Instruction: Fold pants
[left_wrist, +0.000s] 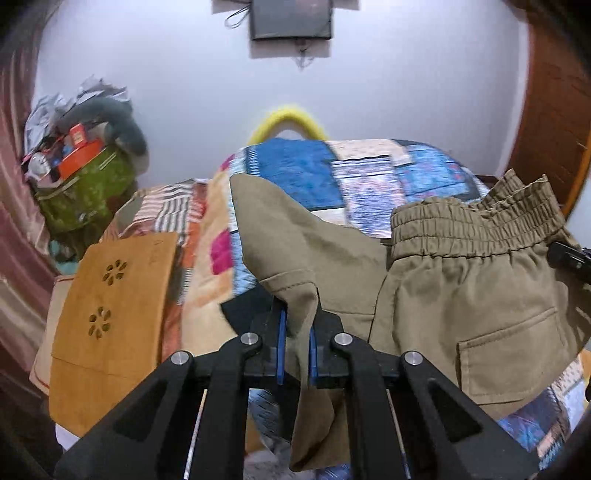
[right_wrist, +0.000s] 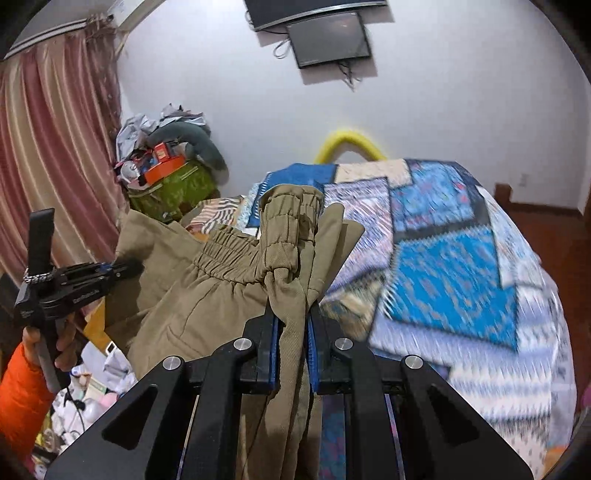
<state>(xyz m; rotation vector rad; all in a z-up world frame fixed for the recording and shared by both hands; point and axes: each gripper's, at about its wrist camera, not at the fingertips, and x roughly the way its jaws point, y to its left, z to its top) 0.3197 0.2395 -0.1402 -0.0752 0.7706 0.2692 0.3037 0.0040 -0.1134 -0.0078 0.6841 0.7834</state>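
Clamping khaki pants (left_wrist: 461, 280): left gripper (left_wrist: 297, 332) on hem, right gripper (right_wrist: 291, 328) on waistband; spanning sideways.

Pants (left_wrist: 461, 280) hang over the bed (left_wrist: 369, 177), nearer its near edge, pinched at one end in left claw (left_wrist: 297, 343), waistband end in right claw (right_wrist: 291, 332). Board (left_wrist: 110, 314) lies at bed's left edge. Bag (left_wrist: 85, 192) with clutter sits beyond bed's far-left corner. Screen (right_wrist: 328, 38) hangs on wall behind bed.
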